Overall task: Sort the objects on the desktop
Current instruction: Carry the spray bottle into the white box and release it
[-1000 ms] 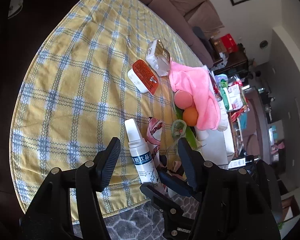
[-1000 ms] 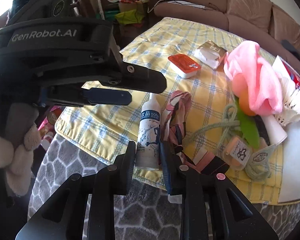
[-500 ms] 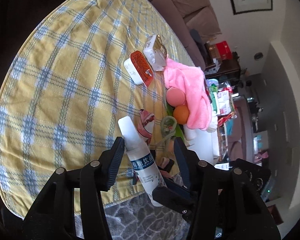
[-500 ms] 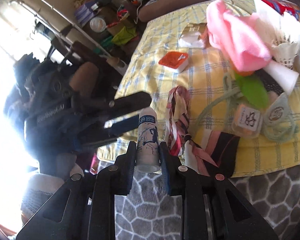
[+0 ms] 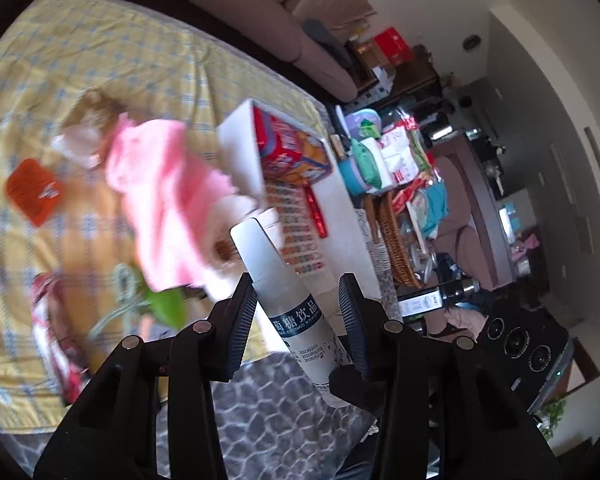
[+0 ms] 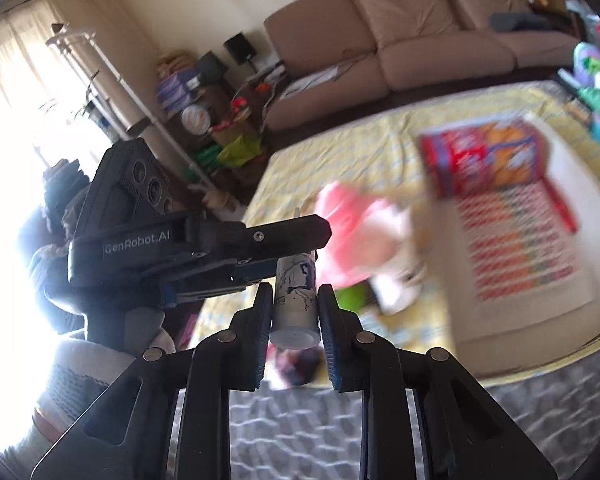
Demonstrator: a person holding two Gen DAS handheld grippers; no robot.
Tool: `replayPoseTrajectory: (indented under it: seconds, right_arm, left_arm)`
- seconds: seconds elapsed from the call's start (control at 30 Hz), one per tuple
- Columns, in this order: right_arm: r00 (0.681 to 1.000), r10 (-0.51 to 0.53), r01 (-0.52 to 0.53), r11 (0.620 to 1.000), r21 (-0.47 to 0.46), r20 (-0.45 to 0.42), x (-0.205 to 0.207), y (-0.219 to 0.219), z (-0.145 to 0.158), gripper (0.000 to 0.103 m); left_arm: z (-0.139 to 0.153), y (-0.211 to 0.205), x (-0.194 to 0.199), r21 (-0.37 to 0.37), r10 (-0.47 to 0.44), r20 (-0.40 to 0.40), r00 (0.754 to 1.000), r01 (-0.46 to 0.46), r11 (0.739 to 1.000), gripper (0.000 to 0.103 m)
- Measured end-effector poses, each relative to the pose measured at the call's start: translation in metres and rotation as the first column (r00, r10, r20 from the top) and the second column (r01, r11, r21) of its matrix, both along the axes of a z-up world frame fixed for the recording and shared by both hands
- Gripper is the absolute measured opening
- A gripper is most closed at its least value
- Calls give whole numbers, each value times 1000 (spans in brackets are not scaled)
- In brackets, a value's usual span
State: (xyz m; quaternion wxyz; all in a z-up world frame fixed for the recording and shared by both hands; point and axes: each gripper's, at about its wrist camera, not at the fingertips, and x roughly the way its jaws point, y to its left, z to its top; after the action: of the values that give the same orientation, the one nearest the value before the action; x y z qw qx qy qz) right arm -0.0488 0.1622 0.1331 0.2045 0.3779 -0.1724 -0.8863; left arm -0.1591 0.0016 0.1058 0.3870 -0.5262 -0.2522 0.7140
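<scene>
1. We count 2 grippers and 1 white bottle (image 6: 295, 304), which is lifted clear of the table (image 5: 100, 60).
2. Our right gripper (image 6: 295, 336) has its 2 fingers (image 6: 260, 332) pinching the bottle at its base end, one pad on each side, with the flat bottom facing the right wrist camera.
3. Our left gripper (image 5: 298, 322) has its 2 fingers (image 5: 242, 328) spread on either side of the bottle's body (image 5: 288, 304). The bottle lies against the left-hand pad, and a gap shows beside the right-hand one.
4. In the left wrist view the bottle tilts, its cap end pointing up and away, with blue label text showing.
5. On the yellow checked cloth of the table we see 1 pink towel (image 5: 160, 184), 1 small orange-lidded tub (image 5: 34, 192), 1 green leaf-shaped piece (image 5: 166, 304) and 1 white tray (image 5: 340, 216).
6. The tray holds 1 red and orange snack box (image 5: 292, 152) and 1 printed card (image 6: 516, 236) beside it.
7. Much of the table is motion-blurred, so smaller items there cannot be counted.
</scene>
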Motion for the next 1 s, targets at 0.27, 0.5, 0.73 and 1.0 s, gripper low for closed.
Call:
replayPoseTrajectory:
  seconds: [0.27,0.5,0.73,1.0]
  right_arm:
    - [976,-212,215,974,68,-53,-53,153,23,23]
    - [970,-244,244,966,82,-11,-107,212,-7,23]
    - [979,-201,201,979,-6,-13,-105,234,-28,12]
    - [980,-198,198,979,50,-7,-105,224,-27,12]
  left_arm:
    - [23,194,-56,-46,-154,-24,988,152,987,39]
    - [-13,272,-111,-84,-171,21,985,172,982,40]
    - [-29,276,-119,-99,-193,-15,981,190,977,21]
    - [-20,284,-113,-198,-206,-66,976,189,962,21]
